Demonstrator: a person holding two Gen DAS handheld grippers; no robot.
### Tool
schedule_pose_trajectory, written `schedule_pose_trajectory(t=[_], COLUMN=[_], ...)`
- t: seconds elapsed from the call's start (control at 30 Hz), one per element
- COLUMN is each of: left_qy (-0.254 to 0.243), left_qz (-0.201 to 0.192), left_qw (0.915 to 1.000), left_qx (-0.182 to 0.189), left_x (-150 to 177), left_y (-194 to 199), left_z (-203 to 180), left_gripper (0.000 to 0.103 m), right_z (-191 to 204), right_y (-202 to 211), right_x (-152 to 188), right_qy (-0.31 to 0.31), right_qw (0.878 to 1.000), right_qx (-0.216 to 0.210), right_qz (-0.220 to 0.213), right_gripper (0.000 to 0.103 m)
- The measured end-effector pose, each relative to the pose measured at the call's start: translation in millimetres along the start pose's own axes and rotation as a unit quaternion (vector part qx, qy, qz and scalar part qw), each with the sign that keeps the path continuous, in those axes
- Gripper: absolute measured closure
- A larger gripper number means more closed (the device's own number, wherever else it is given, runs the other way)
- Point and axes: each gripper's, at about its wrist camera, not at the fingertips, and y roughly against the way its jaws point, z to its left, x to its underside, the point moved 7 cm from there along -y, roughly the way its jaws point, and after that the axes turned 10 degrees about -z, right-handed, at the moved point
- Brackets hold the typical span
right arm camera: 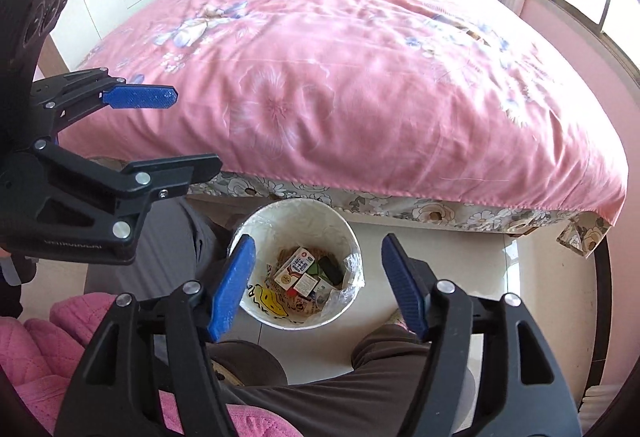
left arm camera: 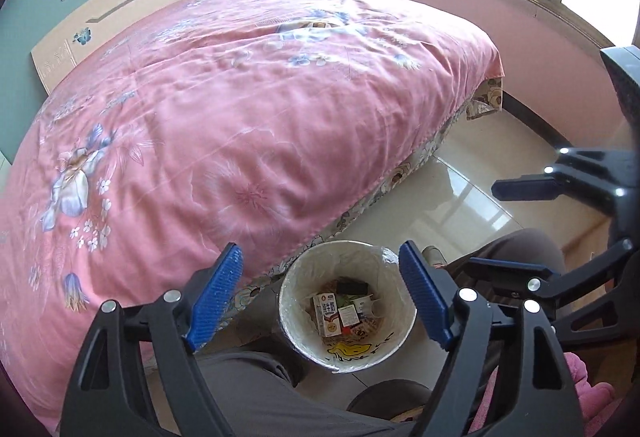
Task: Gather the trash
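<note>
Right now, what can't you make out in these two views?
- Trash bin floor: both views, covered by the cartons and wrappers.
- Milk carton print: too small to read.
- Under the bed: hidden by the bedspread.
- Floor nearest the camera: blocked by the person's legs.

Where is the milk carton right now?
The milk carton lies inside the white trash bin on the floor at the foot of the pink bed, among other wrappers, low in both views between the person's knees.
</note>
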Motion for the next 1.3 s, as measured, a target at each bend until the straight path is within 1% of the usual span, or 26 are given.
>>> schedule_pose_trajectory(t=[0.07,0.2,0.27,0.37,0.47,0.57,0.7,0.73,0.77,0.83,0.97,1.13,1.3], left_qy=[0.002,0.005,0.007,0.012,0.015,0.015,0.021,0.026,0.031,0.037,0.033,0.037,0.043], left_qz=[-0.016,-0.044,-0.052,-0.060,-0.064,-0.060,-0.055,-0.053,-0.051,-0.046,-0.040,-0.049,-0.054], left_qw=[0.9998,0.9979,0.9973,0.9962,0.9952,0.9954,0.9954,0.9954,0.9954,0.9956,0.9956,0.9939,0.9929], left_qx=[-0.015,-0.046,-0.052,-0.062,-0.072,-0.073,-0.076,-0.076,-0.075,-0.073,-0.078,-0.092,-0.097], left_x=[-2,-4,-3,0,3,9,19,21,24,30,37,37,38], left_y=[13,36,45,55,62,66,69,70,70,70,70,77,81], left_z=[2,6,8,10,11,9,7,7,7,4,0,4,7], left_gripper=[0.017,0.014,0.013,0.013,0.013,0.012,0.012,0.012,0.012,0.012,0.012,0.011,0.011], right_z=[4,8,9,10,11,15,21,23,25,29,34,34,34], right_y=[15,39,47,53,55,59,68,73,77,82,86,89,93], right_x=[-5,-12,-13,-12,-8,-4,1,2,4,6,9,13,18], right_qy=[-0.001,-0.009,-0.012,-0.020,-0.026,-0.028,-0.031,-0.030,-0.027,-0.027,-0.035,-0.046,-0.056], right_qw=[1.000,0.997,0.996,0.996,0.996,0.995,0.990,0.987,0.985,0.982,0.981,0.980,0.979], right_qx=[0.015,0.036,0.049,0.052,0.052,0.063,0.096,0.113,0.121,0.134,0.130,0.130,0.137], right_qz=[-0.023,-0.061,-0.073,-0.076,-0.073,-0.074,-0.096,-0.109,-0.119,-0.132,-0.139,-0.143,-0.143], right_gripper=[0.031,0.027,0.026,0.026,0.026,0.026,0.026,0.025,0.023,0.022,0.022,0.022,0.021])
